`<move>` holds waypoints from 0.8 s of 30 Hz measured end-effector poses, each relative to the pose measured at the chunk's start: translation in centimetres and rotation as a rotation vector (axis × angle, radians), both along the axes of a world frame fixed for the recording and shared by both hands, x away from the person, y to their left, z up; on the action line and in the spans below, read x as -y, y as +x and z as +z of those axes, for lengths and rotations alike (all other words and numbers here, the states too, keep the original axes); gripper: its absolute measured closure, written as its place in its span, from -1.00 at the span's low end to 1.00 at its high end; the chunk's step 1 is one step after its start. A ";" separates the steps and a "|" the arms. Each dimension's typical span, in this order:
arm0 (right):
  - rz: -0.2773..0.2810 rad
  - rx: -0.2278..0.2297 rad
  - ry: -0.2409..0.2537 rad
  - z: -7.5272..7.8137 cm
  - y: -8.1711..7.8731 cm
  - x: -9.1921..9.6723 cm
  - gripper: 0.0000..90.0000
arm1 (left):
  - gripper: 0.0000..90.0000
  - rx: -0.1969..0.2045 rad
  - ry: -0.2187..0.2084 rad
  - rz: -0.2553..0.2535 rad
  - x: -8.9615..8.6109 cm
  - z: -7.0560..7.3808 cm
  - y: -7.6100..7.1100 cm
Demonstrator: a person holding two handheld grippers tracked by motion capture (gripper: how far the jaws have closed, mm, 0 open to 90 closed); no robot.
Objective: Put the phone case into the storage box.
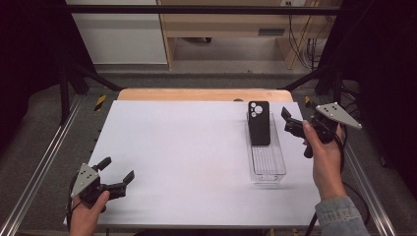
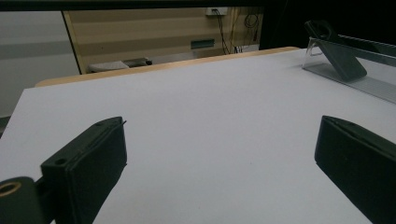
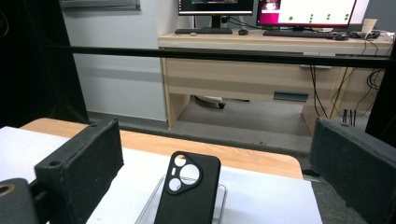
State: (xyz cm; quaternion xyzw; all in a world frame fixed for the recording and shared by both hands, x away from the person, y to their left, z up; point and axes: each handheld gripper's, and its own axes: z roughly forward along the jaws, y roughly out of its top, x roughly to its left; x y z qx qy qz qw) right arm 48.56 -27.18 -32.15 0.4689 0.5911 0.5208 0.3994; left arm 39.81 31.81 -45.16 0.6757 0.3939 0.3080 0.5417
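We hold the right gripper (image 1: 291, 121) wide open and empty, just at 3 o'clock of the black phone case (image 1: 259, 123), which leans on the far end of the clear tray (image 1: 268, 169). We judge this the approach: next, swing the jaws over the case's edges and close. The left gripper (image 1: 117, 174) waits wide open and empty at the table's 7 o'clock.

white table (image 1: 187, 147), clear tray (image 1: 268, 169) on it

Black phone case (image 1: 259, 124) with pale round camera cut-outs, leaned in a clear, colourless tray (image 1: 268, 169) with fine ribbed lines along its floor. White table sheet (image 1: 187, 157), edged at the far side by a light wooden strip (image 1: 204, 94). Black-jawed left gripper (image 1: 117, 173) and right gripper (image 1: 290, 120), each topped with a grey plate dotted in white. Faded blue denim sleeve (image 1: 339, 216).
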 end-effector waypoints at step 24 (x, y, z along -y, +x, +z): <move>-0.034 0.025 0.002 -1.4 -2.4 2.8 -0.93 | -0.95 0.023 0.010 -0.002 -1.7 0.1 -1.3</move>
